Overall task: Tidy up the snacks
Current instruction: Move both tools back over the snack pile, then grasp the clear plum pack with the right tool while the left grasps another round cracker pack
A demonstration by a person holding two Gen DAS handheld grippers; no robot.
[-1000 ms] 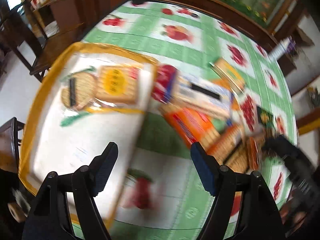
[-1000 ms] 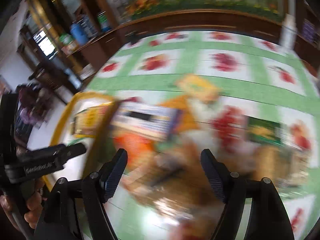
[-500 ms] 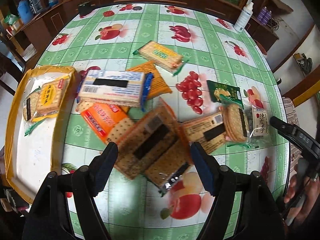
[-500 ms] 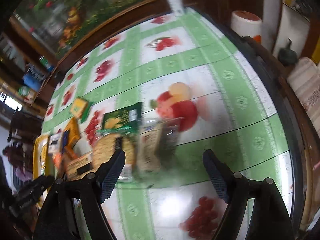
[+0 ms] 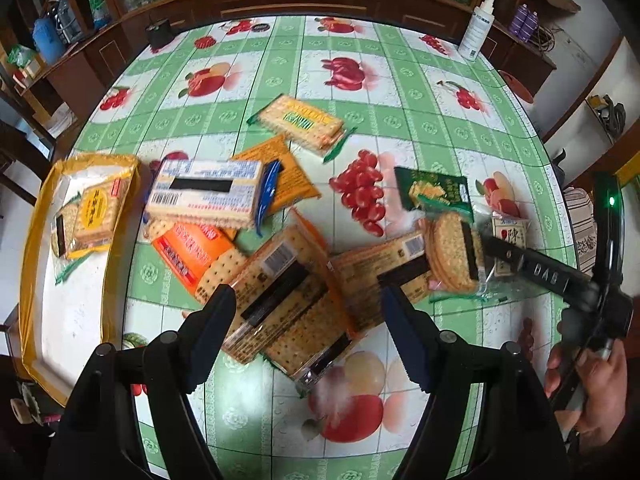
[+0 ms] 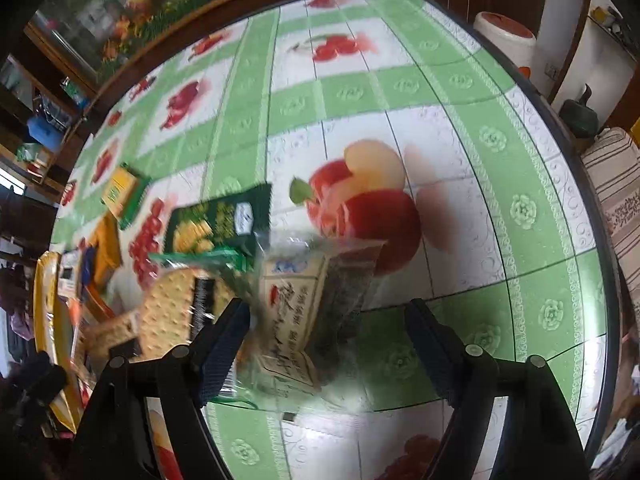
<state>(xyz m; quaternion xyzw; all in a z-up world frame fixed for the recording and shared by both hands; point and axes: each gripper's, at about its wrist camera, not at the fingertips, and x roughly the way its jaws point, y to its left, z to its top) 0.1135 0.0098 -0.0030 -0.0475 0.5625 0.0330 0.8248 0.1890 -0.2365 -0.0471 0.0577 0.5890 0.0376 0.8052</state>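
Observation:
Several cracker and biscuit packs lie scattered on the green fruit-print table [image 5: 400,92]. My left gripper [image 5: 306,320] is open above a clear pack of square crackers [image 5: 288,300]. A yellow-rimmed tray [image 5: 32,240] at the left holds a yellow-label cracker pack [image 5: 94,216]. My right gripper [image 6: 326,340] is open, its jaws around a small clear snack pack with Chinese print [image 6: 304,312], not closed on it. It also shows in the left wrist view [image 5: 508,240] beside a round-biscuit pack [image 5: 452,256].
A dark green snack pouch [image 6: 224,220] lies just beyond the right gripper. A blue-and-white box [image 5: 208,194] and orange packs [image 5: 192,252] lie near the tray. A white bottle [image 5: 478,32] stands at the far table edge. The table's right edge [image 6: 592,264] is close.
The left gripper swung from the tray to over the pile's middle. The right gripper swung right and closed in on the small clear pack near the table's right side.

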